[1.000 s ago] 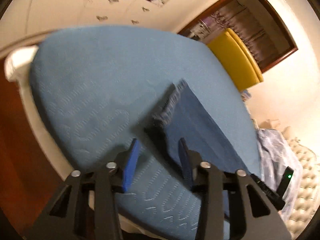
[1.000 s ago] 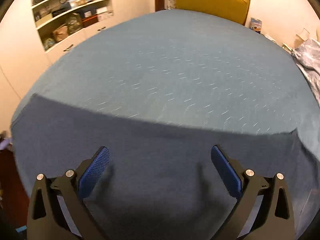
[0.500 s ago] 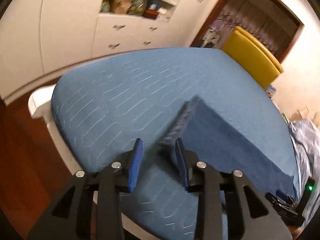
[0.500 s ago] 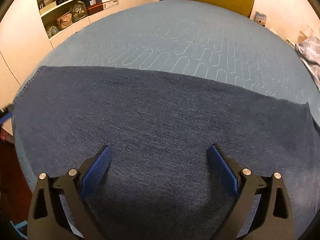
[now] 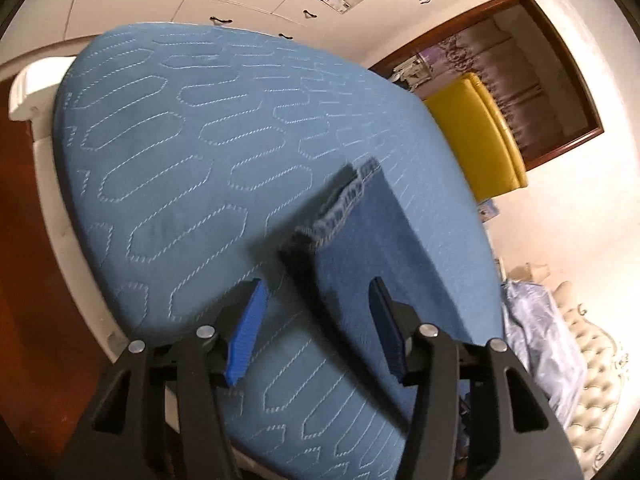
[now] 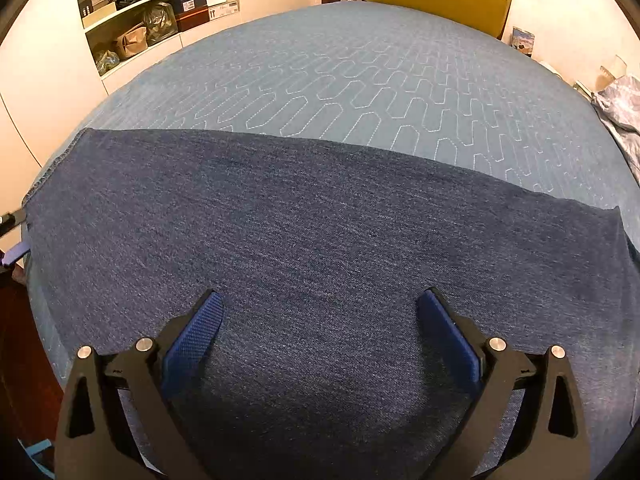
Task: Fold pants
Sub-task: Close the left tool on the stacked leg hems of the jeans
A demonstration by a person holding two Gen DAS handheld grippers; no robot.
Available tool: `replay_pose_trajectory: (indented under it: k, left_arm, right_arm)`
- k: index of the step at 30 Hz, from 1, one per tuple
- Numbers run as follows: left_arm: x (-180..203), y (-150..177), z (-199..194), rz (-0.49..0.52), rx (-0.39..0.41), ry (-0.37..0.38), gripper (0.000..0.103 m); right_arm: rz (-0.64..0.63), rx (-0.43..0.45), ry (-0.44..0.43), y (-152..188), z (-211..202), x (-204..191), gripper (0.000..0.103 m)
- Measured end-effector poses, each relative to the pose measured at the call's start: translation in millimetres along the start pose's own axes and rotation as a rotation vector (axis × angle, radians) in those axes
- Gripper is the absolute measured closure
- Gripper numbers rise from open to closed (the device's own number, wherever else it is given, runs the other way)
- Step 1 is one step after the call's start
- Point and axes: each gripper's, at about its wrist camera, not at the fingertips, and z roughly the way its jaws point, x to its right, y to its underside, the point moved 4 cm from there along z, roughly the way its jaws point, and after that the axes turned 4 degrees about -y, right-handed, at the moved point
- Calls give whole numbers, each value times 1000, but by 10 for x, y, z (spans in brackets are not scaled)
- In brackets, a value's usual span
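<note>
The pants (image 6: 320, 248) are dark blue denim, so I judge them fairly heavy, thick and floppy but not slippery; the cloth should hold a crease and stay put on the quilted bedspread (image 6: 360, 72). Best hold, I think, is the stitched hem end (image 5: 344, 204), where the layers stack and the seam gives a firm edge to pinch. They lie flat as a long band across the near part of the bed, one straight edge toward the far side, no wrinkles that I can see. From the left wrist view the hem end looks layered, with pale stitching and a slightly lifted corner. My left gripper (image 5: 316, 322) is spread moderately wide, holding nothing, just short of that end. My right gripper (image 6: 320, 320) is spread wide above the middle of the cloth, also holding nothing.
</note>
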Motion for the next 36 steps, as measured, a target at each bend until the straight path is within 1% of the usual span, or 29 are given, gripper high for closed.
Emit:
replay_pose_trajectory:
  k: [2, 4, 6, 7, 8, 11, 13, 16, 19, 21, 22, 23, 24, 25, 27, 30, 31, 34, 35, 36]
  left_arm:
    - [-35, -52, 44, -29, -5, 24, 49]
    - [-46, -78, 61, -30, -11, 33, 50]
    - [-49, -108, 70, -29, -14, 15, 56]
    - [-37, -135, 82, -21, -13, 1, 67]
    - [-21, -167, 80, -6, -2, -12, 80]
    - [-14, -212, 97, -42, -11, 28, 80]
    - [-12, -187, 24, -32, -1, 36, 80]
    - [33, -186, -42, -47, 8, 77, 81]
    - [63, -223, -82, -63, 15, 95, 82]
    - [111, -231, -117, -56, 23, 101, 82]
    - [118, -229, -116, -57, 26, 92, 78]
    - [99, -228, -86, -70, 22, 65, 63]
    - [65, -209, -59, -85, 8, 57, 56]
    - [26, -175, -24, -110, -11, 51, 52]
    - [-22, -125, 32, -133, -34, 41, 52]
    - [-56, -68, 28, -183, -40, 81, 50]
    - [-55, -57, 37, -186, -39, 89, 50]
    - [-19, -115, 81, -157, -27, 81, 50]
    - [-14, -151, 95, -160, -26, 88, 52]
    - [-7, -185, 111, -160, -28, 91, 56]
  right_arm:
    - [-1, 1, 2, 10, -4, 3, 7]
    - [-1, 1, 1, 13, -8, 4, 7]
    - [-1, 1, 2, 5, -5, -7, 7]
    - [-1, 1, 2, 2, -5, -9, 7]
    - [-1, 1, 2, 1, -6, -12, 7]
    - [1, -3, 1, -11, -6, -23, 6]
    - [1, -8, -3, -15, -8, -16, 6]
    - [-2, -10, -6, -19, -7, -5, 6]
    - [-3, -8, -8, -15, -5, 10, 6]
    - [-4, -8, -12, -10, -3, 23, 6]
    - [-3, -8, -15, -12, 1, 30, 6]
    - [-3, -8, -16, -9, 5, 31, 5]
    - [-3, -8, -17, -4, 8, 35, 5]
    - [-3, -7, -17, -2, 9, 37, 5]
    - [-4, -8, -18, -3, 11, 37, 5]
    - [-6, -7, -21, 10, 12, 63, 5]
    - [-7, -7, -21, 14, 11, 70, 5]
    - [-8, -5, -19, 19, 12, 76, 5]
    - [-9, -5, -18, 23, 9, 75, 5]
    - [-9, -5, -19, 23, 6, 76, 5]
